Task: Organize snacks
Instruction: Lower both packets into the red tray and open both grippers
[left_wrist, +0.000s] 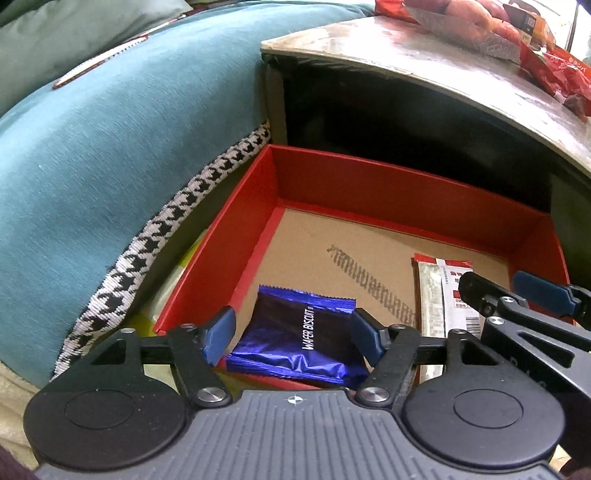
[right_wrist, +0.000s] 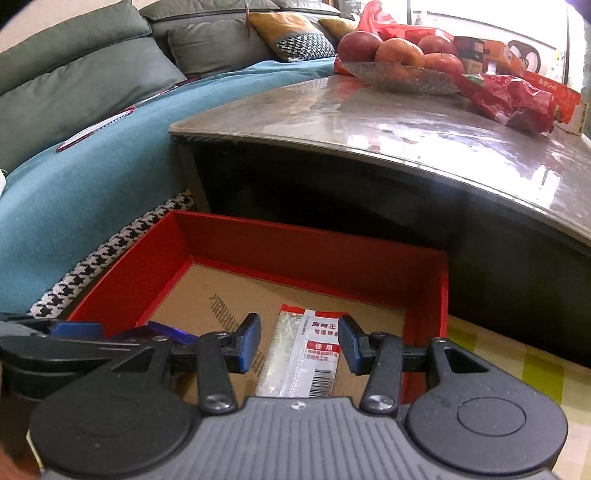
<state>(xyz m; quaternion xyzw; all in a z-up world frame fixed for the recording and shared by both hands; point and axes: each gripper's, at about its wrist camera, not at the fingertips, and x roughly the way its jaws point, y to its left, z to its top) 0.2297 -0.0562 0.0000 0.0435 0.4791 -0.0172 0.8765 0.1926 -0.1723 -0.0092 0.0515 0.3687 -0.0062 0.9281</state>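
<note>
A blue foil wafer biscuit packet (left_wrist: 295, 339) and a silver-red sachet (right_wrist: 306, 350) lie in the red cardboard box (left_wrist: 369, 184); both grippers hover spread, left gripper (left_wrist: 291, 334) and right gripper (right_wrist: 299, 345) pinching nothing. Red snack bags (right_wrist: 517, 96) wait on the table (right_wrist: 369, 118); sorting seems early.

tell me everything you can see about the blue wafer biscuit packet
The blue wafer biscuit packet is a glossy, metallic blue foil pouch with serrated sealed ends and white "WAFER BISCUIT" lettering running along it. It looks sealed and slightly puffed. It lies flat on the brown cardboard floor of the red box, near the box's left wall and near edge. It sits between the open blue pads of the left hand-held gripper, which do not appear to press it. In the right wrist view only its serrated end shows.
</note>
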